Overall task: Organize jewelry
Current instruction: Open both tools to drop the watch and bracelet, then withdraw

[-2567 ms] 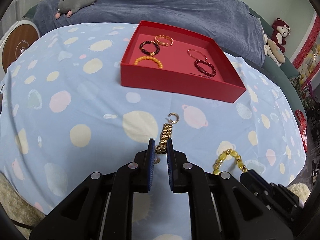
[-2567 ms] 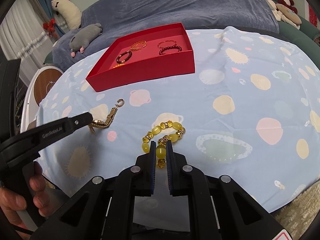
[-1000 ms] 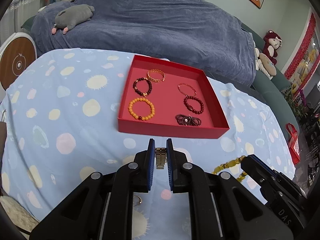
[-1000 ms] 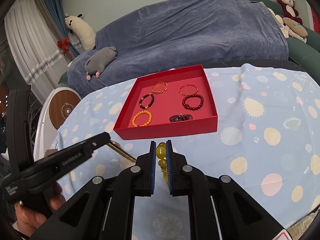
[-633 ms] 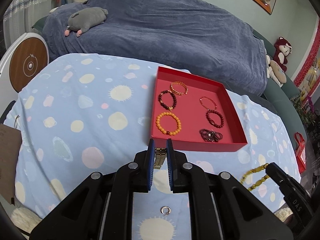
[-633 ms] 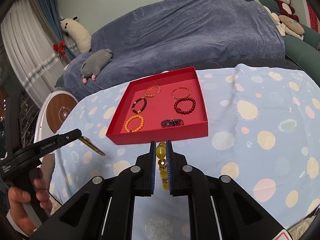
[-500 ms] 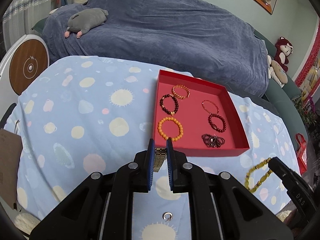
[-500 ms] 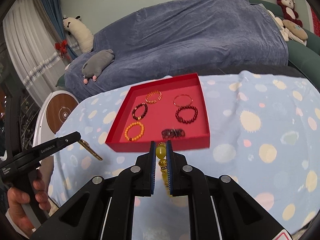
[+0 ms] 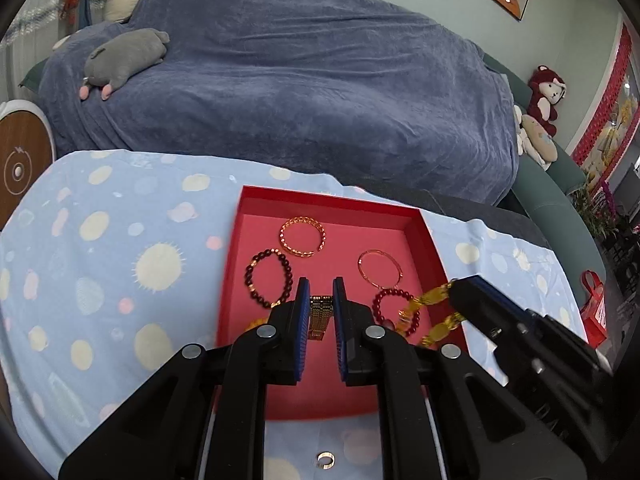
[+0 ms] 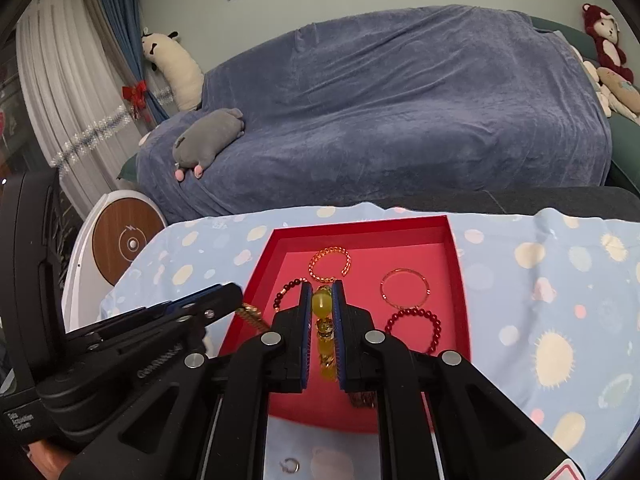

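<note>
Red tray point(image 9: 230, 280) holds 4 visible bracelets. Left gripper point(image 9: 320, 312) clamps gold chain point(image 9: 320, 316); right gripper point(image 10: 321, 312) clamps yellow bracelet point(image 10: 322, 306) above tray.

Both tools point steeply down side by side, the left tool point(image 9: 321, 312) clamped on a gold chain bracelet point(image 9: 320, 316), the right tool point(image 10: 321, 312) on a yellow bead bracelet point(image 10: 322, 308).
</note>
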`<state>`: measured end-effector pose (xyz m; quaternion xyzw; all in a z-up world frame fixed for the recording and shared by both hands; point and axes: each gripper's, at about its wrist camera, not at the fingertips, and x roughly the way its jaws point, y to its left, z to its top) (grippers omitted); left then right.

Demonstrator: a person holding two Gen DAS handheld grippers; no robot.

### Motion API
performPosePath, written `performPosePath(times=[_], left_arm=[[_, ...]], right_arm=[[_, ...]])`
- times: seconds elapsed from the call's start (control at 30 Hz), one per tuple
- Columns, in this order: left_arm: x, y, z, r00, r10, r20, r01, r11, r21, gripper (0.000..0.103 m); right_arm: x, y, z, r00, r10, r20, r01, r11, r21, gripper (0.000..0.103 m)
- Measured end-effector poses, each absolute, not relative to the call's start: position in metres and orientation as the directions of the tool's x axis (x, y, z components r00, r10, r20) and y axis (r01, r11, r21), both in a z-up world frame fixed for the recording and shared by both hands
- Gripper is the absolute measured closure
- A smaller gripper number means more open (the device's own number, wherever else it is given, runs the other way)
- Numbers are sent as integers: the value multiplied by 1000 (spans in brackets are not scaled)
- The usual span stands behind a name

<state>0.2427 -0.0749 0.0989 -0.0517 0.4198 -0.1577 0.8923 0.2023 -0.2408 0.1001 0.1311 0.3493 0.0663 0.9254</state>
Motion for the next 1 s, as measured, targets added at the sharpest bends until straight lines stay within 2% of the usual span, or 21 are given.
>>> performPosePath(times=[0.4, 0.47, 0.53, 0.67, 0.73, 0.83, 1.0], left_arm=[[277, -99, 44, 535, -281, -797, 230, 956, -183, 91], [276, -99, 43, 544, -270, -795, 231, 958, -167, 84], [272, -97, 45, 551, -268, -790, 227, 959, -167, 69], [264, -87, 56, 572, -268, -775, 212, 961, -176, 65], [255, -78, 65, 588, -266, -764, 200, 963, -181, 57], [236, -62, 77, 612, -257, -748, 178, 966, -186, 51], [199, -37, 76, 602, -238, -762, 134, 971, -198, 51]], right_arm=[[237, -254, 43, 676, 208, -707, 29, 951, 308, 91], [235, -254, 41, 676, 191, -712, 40, 955, 294, 87], [232, -254, 41, 678, 179, -713, 44, 958, 283, 83], [220, -254, 51, 694, 164, -701, 43, 963, 268, 80], [207, -255, 60, 706, 161, -689, 37, 964, 263, 79], [186, -254, 69, 718, 156, -678, 28, 967, 253, 76], [140, -250, 67, 704, 156, -692, 26, 969, 245, 75]])
